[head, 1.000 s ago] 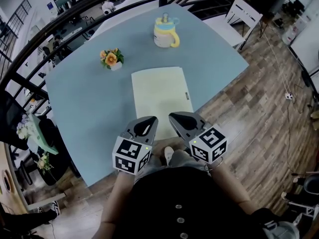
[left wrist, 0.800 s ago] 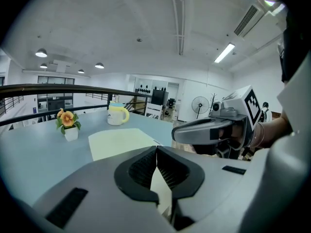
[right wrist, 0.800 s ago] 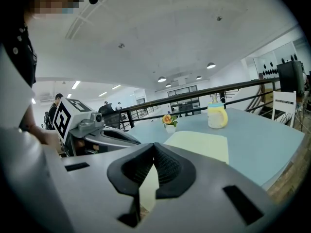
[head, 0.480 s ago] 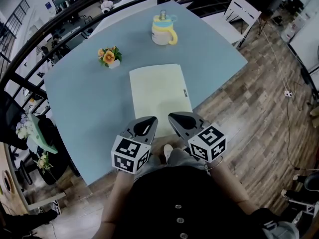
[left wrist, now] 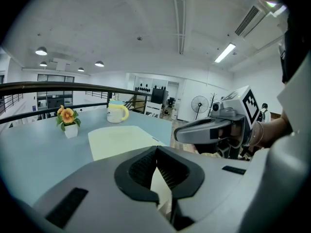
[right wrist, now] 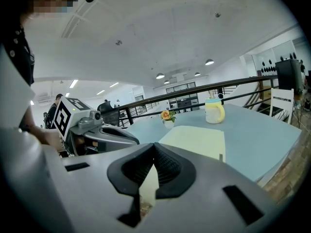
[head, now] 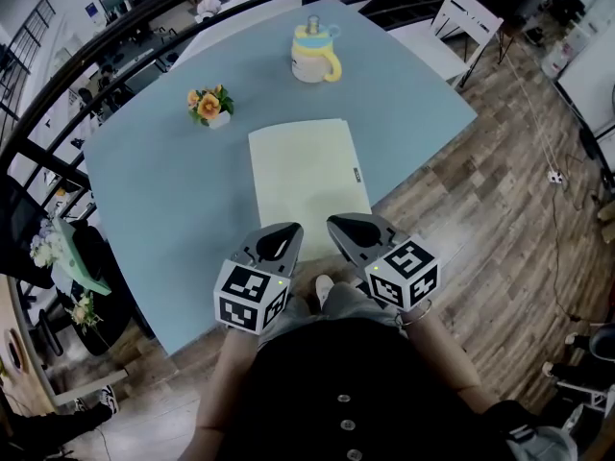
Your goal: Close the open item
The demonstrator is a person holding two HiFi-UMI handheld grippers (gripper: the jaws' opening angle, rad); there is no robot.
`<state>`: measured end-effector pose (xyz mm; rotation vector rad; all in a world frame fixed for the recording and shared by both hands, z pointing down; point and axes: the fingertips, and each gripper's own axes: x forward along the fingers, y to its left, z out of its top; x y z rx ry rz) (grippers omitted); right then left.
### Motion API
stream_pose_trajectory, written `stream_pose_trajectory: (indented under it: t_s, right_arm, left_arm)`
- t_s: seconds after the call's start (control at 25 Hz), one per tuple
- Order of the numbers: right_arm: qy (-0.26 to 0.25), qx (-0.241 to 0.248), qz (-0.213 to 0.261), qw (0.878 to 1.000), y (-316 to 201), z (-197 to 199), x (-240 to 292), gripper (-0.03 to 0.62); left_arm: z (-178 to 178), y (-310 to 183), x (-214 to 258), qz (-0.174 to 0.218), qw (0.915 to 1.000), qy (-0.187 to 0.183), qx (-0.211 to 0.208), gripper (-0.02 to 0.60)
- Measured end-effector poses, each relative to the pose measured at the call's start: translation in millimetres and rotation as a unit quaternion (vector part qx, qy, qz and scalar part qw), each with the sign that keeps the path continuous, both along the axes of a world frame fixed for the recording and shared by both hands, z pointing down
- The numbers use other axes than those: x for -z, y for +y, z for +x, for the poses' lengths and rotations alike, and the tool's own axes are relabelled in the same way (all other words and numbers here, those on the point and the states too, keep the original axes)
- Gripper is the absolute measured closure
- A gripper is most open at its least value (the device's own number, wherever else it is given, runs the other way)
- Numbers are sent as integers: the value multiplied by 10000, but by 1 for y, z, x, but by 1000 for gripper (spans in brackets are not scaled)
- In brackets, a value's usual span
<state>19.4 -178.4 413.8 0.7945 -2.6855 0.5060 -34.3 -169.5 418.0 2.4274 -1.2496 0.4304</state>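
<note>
Our left gripper (head: 285, 237) and right gripper (head: 347, 230) both have their jaws pressed together with nothing between them, and we hold them side by side, close to our body, at the near edge of the light blue table (head: 163, 190). The pale yellow folder (head: 307, 172) lies flat on the tabletop just ahead of the two grippers, apart from both, with a small dark tab on its right edge. Farther back on the table stands a yellow mug with a blue lid (head: 314, 54), and to the left of the folder sits a small white pot of orange flowers (head: 210, 107); both are well apart from the folder. The table rests on a wooden plank floor (head: 480, 219), and a curved black railing (head: 96, 56) runs behind it, with a white chair (head: 461, 22) past the far right corner. The left gripper view shows a white ceiling with round lights, a long strip lamp and a standing fan (left wrist: 199, 103) in the distance.
</note>
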Motion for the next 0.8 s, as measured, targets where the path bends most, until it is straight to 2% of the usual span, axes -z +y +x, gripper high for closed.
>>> stream_pose_trajectory:
  t_s: [0.32, 0.8]
  right_arm:
    - [126, -28, -74, 9999, 1, 7, -7, 591]
    - [200, 49, -112, 9997, 3, 6, -11, 591]
  left_arm:
    - [8, 4, -6, -94, 9998, 13, -173, 561]
    - [10, 5, -14, -198, 9996, -17, -183, 561]
